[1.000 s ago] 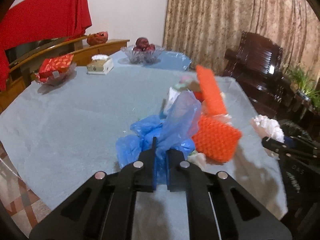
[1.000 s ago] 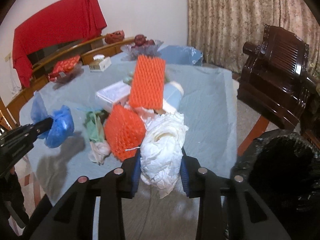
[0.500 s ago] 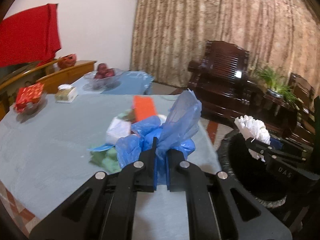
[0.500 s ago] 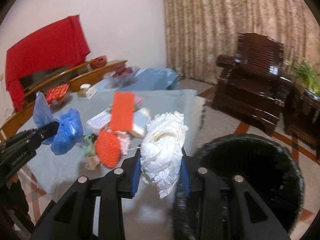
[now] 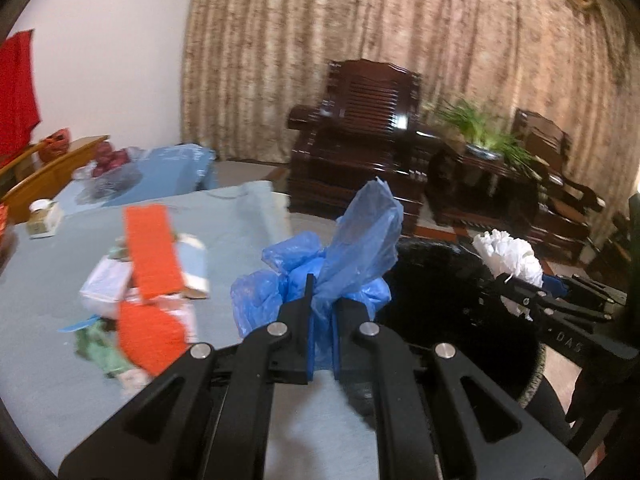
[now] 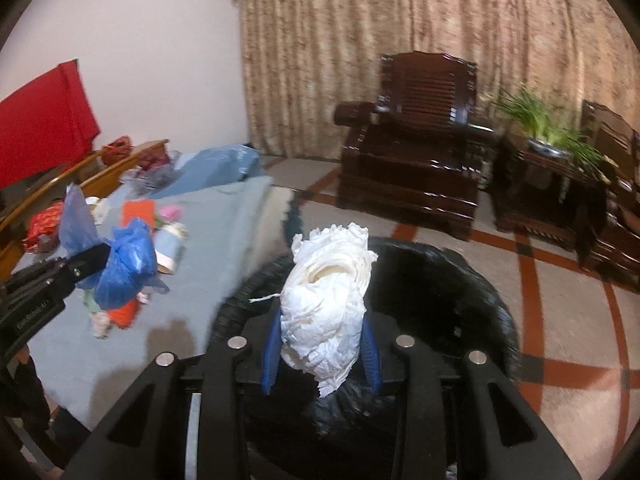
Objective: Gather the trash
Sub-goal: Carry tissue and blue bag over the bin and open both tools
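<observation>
My left gripper [image 5: 322,312] is shut on a crumpled blue plastic bag [image 5: 340,264] and holds it near the table's right edge, beside the black trash bin [image 5: 440,308]. My right gripper [image 6: 320,344] is shut on a wad of white paper [image 6: 326,300] and holds it above the open black bin [image 6: 440,300]. The right gripper with the paper also shows in the left wrist view [image 5: 508,258]. The left gripper with the blue bag also shows in the right wrist view [image 6: 120,264].
More trash lies on the blue-grey tablecloth [image 5: 60,380]: orange foam nets [image 5: 152,252], a white box [image 5: 106,284], green scraps [image 5: 100,352]. A fruit bowl [image 5: 108,168] stands at the far end. Dark wooden armchairs [image 6: 416,160] and a plant [image 6: 548,128] stand beyond the bin.
Both grippers have swung right from over the table toward the bin, carrying their loads. The white paper is now over the bin's opening and the blue bag is at the table's edge.
</observation>
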Demonstrator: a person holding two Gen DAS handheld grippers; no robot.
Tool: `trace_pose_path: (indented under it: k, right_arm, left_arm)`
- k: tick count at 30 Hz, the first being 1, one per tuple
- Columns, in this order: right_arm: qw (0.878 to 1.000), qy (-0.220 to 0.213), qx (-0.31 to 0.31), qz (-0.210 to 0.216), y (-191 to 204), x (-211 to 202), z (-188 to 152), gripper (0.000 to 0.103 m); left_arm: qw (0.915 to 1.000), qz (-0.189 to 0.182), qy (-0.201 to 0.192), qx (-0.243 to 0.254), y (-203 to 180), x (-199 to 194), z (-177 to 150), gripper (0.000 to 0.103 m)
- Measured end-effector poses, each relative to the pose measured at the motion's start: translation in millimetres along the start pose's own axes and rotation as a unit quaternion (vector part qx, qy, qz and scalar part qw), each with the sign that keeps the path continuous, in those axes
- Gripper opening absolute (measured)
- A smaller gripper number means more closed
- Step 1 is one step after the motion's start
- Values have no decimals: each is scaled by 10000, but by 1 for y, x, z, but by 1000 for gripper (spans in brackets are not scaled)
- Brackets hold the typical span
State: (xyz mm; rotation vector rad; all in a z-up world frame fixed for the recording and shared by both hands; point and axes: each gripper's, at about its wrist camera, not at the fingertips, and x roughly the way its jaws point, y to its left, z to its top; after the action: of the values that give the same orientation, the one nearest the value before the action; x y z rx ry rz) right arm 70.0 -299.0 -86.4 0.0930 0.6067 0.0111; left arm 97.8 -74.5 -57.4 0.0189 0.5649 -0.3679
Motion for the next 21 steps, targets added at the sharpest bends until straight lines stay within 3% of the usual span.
trace_pose_path:
  k: [9, 12, 14, 16, 18, 21]
  right_arm:
    - [9984, 277, 263, -409, -43, 12, -23, 35]
    - [9974, 387, 341, -495, -56, 18, -27, 41]
    - [9966, 424, 378, -593, -63, 19, -31, 45]
    - [9958, 429, 416, -694, -67, 18, -36, 62]
    - [9952, 387, 451, -782, -72, 16, -37, 71]
    - [9945, 298, 518, -863, -76, 13, -38, 90]
  left_arm:
    - [9977, -585, 229, 245, -45, 43, -4, 5]
    - [9953, -843, 387, 290, -61, 59, -5, 7]
    - [9940, -959, 450, 284, -68, 66, -7, 13]
    - [9933, -1032, 449, 276, -72, 69, -9, 48]
    - [9938, -1031, 348, 241, -71, 68, -10, 61]
    - [9947, -973, 278, 182, -65, 64, -9, 71]
